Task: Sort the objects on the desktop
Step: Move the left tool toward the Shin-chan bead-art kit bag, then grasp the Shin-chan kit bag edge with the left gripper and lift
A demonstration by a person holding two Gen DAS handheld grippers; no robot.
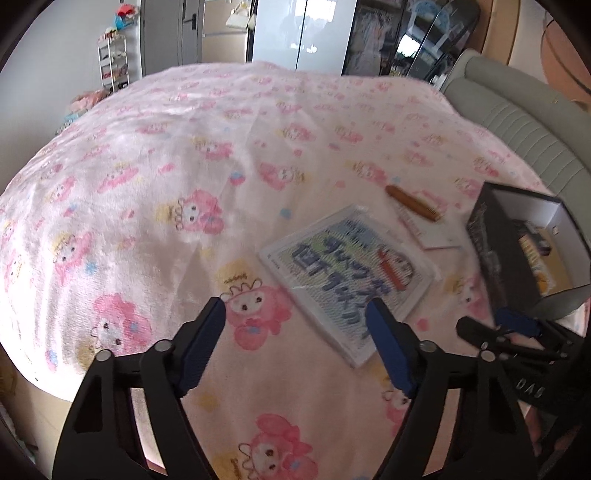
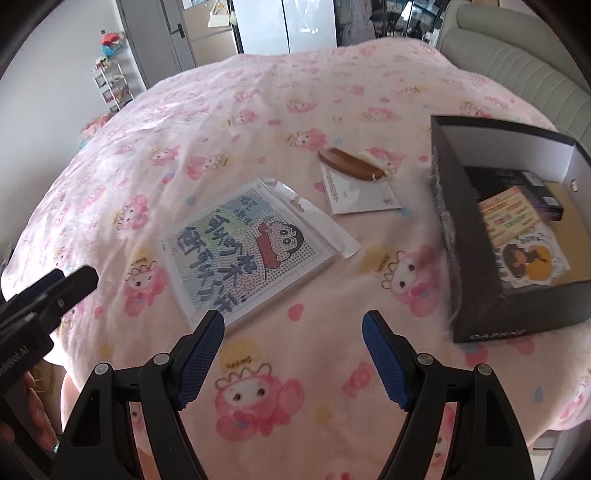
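Observation:
A flat cartoon picture pack in clear wrap (image 1: 347, 280) (image 2: 251, 258) lies on the pink patterned blanket (image 1: 166, 166). Beyond it a brown wooden comb (image 1: 412, 203) (image 2: 351, 164) rests on a white card (image 2: 360, 194). A black open box (image 1: 517, 243) (image 2: 513, 221) at the right holds cards and stickers. My left gripper (image 1: 295, 314) hovers open above the blanket, its right finger over the pack's near edge. My right gripper (image 2: 293, 325) is open over bare blanket, just below the pack, nothing between its fingers. The right gripper (image 1: 517, 325) shows in the left wrist view beside the box.
A grey padded headboard (image 1: 517, 122) runs along the right side. A white shelf rack (image 1: 112, 62) with small items, a door and a pale cabinet (image 2: 280, 26) stand past the far edge. A person's hand (image 2: 22, 406) holds the left gripper.

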